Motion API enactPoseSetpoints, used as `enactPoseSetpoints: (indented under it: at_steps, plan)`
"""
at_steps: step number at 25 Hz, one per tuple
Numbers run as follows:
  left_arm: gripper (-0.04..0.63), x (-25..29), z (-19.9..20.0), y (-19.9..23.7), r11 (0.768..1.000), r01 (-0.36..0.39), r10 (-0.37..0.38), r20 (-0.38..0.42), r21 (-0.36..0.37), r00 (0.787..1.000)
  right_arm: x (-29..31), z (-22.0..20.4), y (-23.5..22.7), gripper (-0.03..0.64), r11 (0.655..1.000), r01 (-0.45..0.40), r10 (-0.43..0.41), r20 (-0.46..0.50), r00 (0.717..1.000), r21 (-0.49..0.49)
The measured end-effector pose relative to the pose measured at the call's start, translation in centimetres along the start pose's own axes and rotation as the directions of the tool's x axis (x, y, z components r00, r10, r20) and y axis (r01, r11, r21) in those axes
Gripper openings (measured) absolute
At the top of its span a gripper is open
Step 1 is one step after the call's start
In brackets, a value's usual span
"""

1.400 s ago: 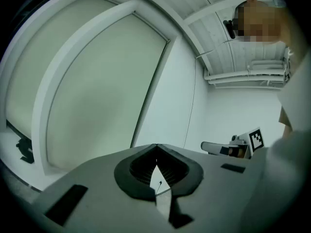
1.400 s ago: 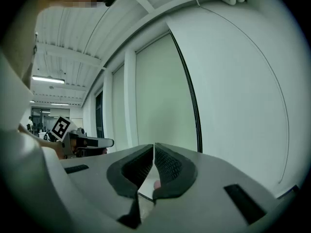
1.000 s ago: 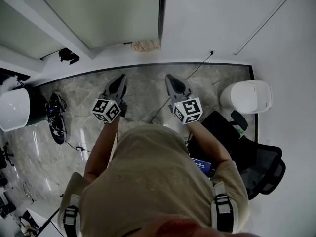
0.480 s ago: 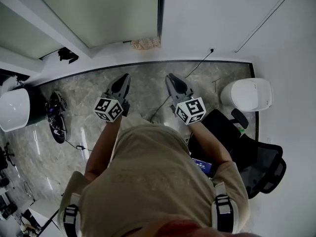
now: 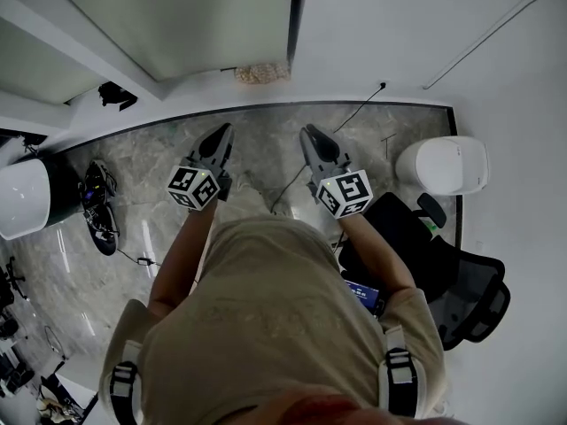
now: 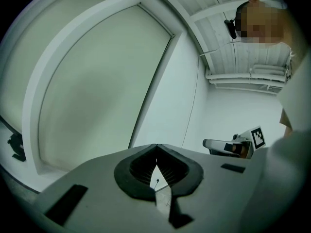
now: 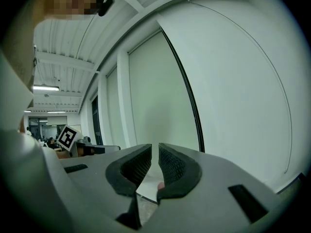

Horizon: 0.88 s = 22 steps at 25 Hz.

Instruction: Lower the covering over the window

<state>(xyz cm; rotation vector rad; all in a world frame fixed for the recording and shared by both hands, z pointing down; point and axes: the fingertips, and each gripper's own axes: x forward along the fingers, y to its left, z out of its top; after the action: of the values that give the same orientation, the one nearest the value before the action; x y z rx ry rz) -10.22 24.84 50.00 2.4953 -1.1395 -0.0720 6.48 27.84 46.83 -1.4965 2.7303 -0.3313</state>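
The covering [image 5: 177, 16] is a pale blind filling the window pane straight ahead of the person, bounded on its right by the window's dark frame edge [image 5: 295, 25]. It already seems to hang over all of the pane in view, so how much lowering remains is hard to tell. Both claws are held out level toward the window, well short of it and touching nothing. The left claw [image 5: 223, 131] points at the covering with its jaws together and empty. The right claw [image 5: 310, 132] points near the frame edge, and its jaws have just been opening a little to a narrow slit with nothing between them. This looks like the approach step. Next comes finding a pull: perhaps the thin line [image 7: 287, 130] on the white wall right of the window, though it may be only a cable. Then one claw needs to spread, clamp it and draw downward.
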Motion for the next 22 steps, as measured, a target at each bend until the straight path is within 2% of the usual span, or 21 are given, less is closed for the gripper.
enactPoseSetpoints:
  at_steps: [9, 13, 22]
  plan:
    - [0.017, 3.7, 3.1, 6.0, 0.997, 0.072, -0.072, -0.028, -0.002, 0.997, 6.4, 1.7, -2.1, 0.031, 0.994, 0.107, -0.107, 0.011, 0.994, -0.004]
    - [0.017, 4.9, 3.9, 9.5, 0.996, 0.090, -0.090, -0.045, -0.016, 0.995, 9.9, 1.9, -2.0, 0.031, 0.991, 0.132, -0.132, 0.007, 0.991, -0.008]
    - [0.017, 6.3, 4.9, 13.6, 0.990, 0.142, -0.143, -0.060, -0.023, 0.988, 14.4, 1.5, -1.6, 0.031, 0.984, 0.176, -0.176, 0.004, 0.984, -0.011]
